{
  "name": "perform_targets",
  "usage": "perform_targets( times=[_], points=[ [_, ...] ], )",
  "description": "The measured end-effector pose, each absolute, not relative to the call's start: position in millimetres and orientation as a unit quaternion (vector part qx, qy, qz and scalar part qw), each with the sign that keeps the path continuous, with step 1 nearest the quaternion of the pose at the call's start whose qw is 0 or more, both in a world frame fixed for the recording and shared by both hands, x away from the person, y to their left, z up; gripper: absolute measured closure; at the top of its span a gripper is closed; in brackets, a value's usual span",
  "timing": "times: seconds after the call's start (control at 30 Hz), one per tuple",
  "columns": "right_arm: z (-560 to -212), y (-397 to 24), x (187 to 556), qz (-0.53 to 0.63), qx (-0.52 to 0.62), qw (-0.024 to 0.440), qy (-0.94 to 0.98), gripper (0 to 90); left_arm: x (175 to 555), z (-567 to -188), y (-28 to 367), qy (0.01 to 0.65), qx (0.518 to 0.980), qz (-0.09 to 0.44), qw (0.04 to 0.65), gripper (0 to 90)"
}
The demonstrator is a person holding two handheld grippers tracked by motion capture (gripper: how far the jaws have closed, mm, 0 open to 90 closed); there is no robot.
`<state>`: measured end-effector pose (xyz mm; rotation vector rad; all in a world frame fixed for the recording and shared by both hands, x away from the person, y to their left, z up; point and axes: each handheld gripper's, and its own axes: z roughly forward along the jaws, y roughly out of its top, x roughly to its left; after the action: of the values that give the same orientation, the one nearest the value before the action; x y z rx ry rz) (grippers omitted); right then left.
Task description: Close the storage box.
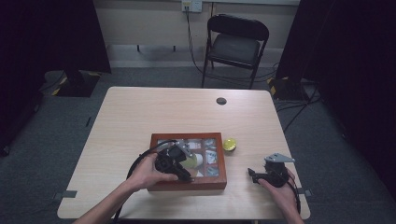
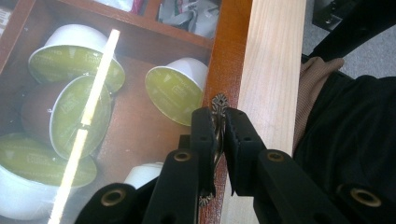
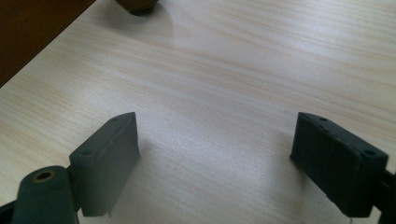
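Your left gripper point(image 2: 218, 126) is at the front edge of the wooden box point(image 1: 187, 183). Its jaws are closed tight on the little metal clasp point(image 2: 218, 105) that sits on the box's front rim. In the high view, your left hand point(image 1: 152, 171) holds that gripper point(image 1: 183, 171) low over the near side of the box, which lies on the bench point(image 1: 154, 109) close to you.

Through the glass lid point(image 2: 95, 88) you see coffee pods with green tops. One white pod point(image 2: 175, 88) lies on its side just beside the front wall, near the clasp. More green-topped pods point(image 2: 70, 60) are stacked in the same part of the box, farther from the jaws. Other parts of the box hold small packets point(image 1: 211, 156).

Your right gripper point(image 3: 217, 158) rests on the bare bench, well apart from the box, on its right. Its jaws are wide open with nothing between them. In the high view it point(image 1: 254, 176) points toward the box.

One yellow-green pod point(image 1: 229, 144) sits on the bench just beside the box's far right corner.
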<state>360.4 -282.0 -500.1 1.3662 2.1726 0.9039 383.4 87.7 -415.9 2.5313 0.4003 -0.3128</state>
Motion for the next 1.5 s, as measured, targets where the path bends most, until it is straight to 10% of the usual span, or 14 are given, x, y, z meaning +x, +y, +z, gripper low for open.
perform_targets(
  times=[0.4,0.87,1.5],
  points=[
    [-501,-283,362,0.330,0.487,0.210,0.781,13.6,384,-418,87,0.166,0.937,-0.121,0.281,80.9],
    [-501,-282,361,0.330,0.488,0.211,0.780,13.6,382,-412,92,0.210,0.922,-0.097,0.311,41.4],
    [-501,-282,361,0.329,0.489,0.211,0.780,13.5,377,-391,130,0.215,0.900,-0.046,0.377,19.9]
  ],
)
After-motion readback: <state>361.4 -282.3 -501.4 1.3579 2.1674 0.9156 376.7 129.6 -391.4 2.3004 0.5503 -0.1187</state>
